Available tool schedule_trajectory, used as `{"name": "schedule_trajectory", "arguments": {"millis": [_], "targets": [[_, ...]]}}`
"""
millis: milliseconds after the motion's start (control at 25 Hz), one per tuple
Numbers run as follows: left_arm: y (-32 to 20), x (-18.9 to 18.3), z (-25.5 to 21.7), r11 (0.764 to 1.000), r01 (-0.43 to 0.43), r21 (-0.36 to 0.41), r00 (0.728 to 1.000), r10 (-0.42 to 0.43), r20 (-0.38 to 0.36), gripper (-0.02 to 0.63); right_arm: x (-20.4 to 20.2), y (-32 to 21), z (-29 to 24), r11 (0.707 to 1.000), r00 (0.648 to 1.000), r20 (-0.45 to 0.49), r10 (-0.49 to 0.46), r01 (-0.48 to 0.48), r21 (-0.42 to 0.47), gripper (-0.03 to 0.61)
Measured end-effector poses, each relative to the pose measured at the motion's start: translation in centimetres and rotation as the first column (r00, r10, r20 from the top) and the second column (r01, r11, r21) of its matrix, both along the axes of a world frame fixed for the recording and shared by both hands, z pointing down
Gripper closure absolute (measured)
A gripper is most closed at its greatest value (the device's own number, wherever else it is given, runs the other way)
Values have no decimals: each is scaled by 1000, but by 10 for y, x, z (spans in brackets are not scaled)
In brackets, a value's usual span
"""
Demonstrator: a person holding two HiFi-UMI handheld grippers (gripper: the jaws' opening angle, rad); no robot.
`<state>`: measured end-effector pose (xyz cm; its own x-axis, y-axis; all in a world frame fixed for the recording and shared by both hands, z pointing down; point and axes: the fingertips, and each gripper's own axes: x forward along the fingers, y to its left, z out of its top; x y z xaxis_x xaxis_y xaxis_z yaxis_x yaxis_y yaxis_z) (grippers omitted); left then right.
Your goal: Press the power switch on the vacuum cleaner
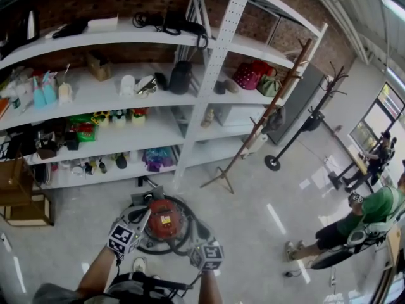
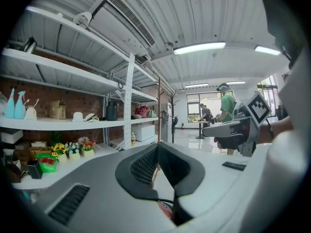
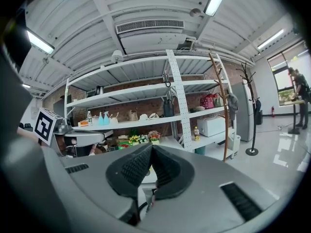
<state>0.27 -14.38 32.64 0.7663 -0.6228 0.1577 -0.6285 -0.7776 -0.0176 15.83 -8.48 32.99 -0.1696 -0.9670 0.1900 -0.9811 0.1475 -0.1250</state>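
The vacuum cleaner is a round red canister on the floor just in front of me, with a dark hose looped around it. My left gripper hovers over its left side and my right gripper over its lower right edge. In the left gripper view the left gripper has its jaws shut together on nothing, with a sliver of the red vacuum below. The right gripper is likewise shut and empty. The power switch cannot be made out.
White shelving full of bottles, bags and toys runs along the brick wall ahead. A leaning wooden coat stand and a black stand are to the right. A person in green sits far right. A wooden crate stands left.
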Motion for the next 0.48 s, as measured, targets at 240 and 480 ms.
{"name": "schedule_trajectory", "arguments": {"millis": [240,480], "targets": [[-7,-13,-9,1000,21,17,1000,-21,-1,604,-5,6,-2,1000,1000,-6,8,-8,1,566],[-12,-27,-14,998,52,23,999,-51,-5,604,-6,5,-13,1000,1000,-2,17,-17,19,566]]}}
